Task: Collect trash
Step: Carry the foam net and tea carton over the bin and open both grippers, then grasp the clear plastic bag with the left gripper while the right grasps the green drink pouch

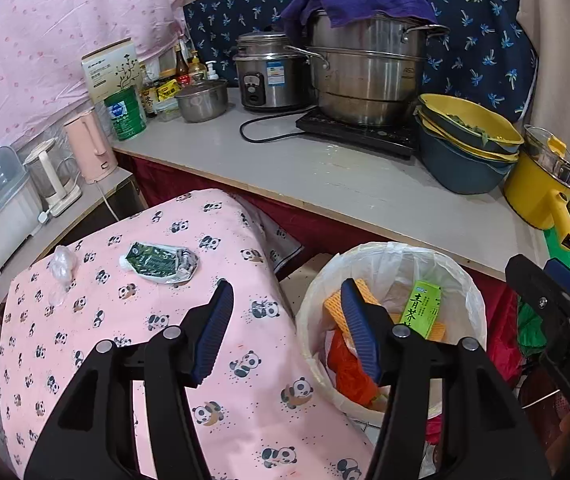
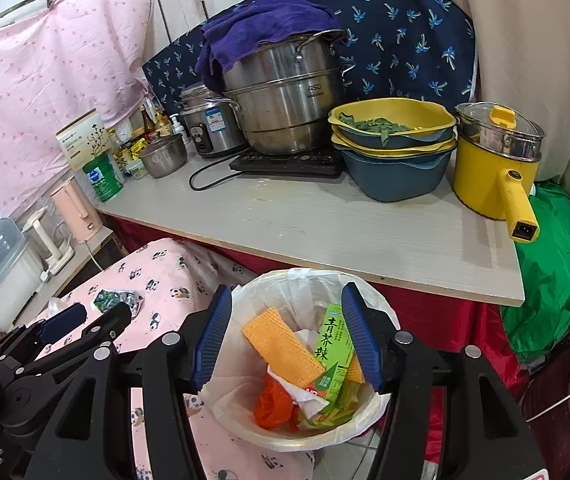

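A bin with a white liner [image 1: 385, 249] [image 2: 305, 276] stands on the floor beside a low surface under a pink panda cloth [image 1: 97, 320]. In the bin lie a green carton [image 2: 331, 344], an orange ridged piece [image 2: 281, 344] and an orange plastic bag [image 2: 273, 404]. A crumpled green wrapper [image 1: 161, 262] [image 2: 115, 300] and a clear plastic wad [image 1: 61, 266] rest on the cloth. My left gripper [image 1: 287, 292] [image 2: 85, 316] hovers open and empty over the cloth's edge by the bin. My right gripper [image 2: 285, 292] hangs open over the bin with nothing held.
Behind runs a white counter [image 2: 325, 232] carrying a steel steamer pot [image 2: 285, 100], rice cooker, stacked basins [image 2: 393, 148] and a yellow electric pot [image 2: 493, 176]. Kettles [image 1: 85, 152] stand on a side shelf at left. A green bag [image 2: 553, 272] and pink basket sit at right.
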Action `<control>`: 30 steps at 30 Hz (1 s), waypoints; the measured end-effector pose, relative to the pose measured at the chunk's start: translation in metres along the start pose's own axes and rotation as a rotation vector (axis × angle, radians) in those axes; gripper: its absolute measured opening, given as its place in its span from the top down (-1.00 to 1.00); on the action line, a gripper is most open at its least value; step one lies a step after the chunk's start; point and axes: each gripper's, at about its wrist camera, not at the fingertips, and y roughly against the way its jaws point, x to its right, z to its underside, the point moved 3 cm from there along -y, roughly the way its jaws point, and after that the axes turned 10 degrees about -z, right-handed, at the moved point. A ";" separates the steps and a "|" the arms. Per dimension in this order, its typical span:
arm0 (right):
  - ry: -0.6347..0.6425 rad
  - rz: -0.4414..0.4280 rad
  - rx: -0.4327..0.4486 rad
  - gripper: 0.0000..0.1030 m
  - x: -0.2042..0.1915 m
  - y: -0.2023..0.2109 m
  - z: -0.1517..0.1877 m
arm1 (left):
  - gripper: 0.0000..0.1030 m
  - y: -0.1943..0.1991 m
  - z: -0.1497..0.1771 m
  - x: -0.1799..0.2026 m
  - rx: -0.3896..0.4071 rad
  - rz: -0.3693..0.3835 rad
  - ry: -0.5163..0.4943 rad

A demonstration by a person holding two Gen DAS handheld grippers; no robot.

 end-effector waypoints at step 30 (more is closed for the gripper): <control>0.175 -0.137 -0.104 -0.25 -0.147 -0.044 0.030 | -0.04 -0.026 0.034 -0.177 -0.095 -0.167 0.229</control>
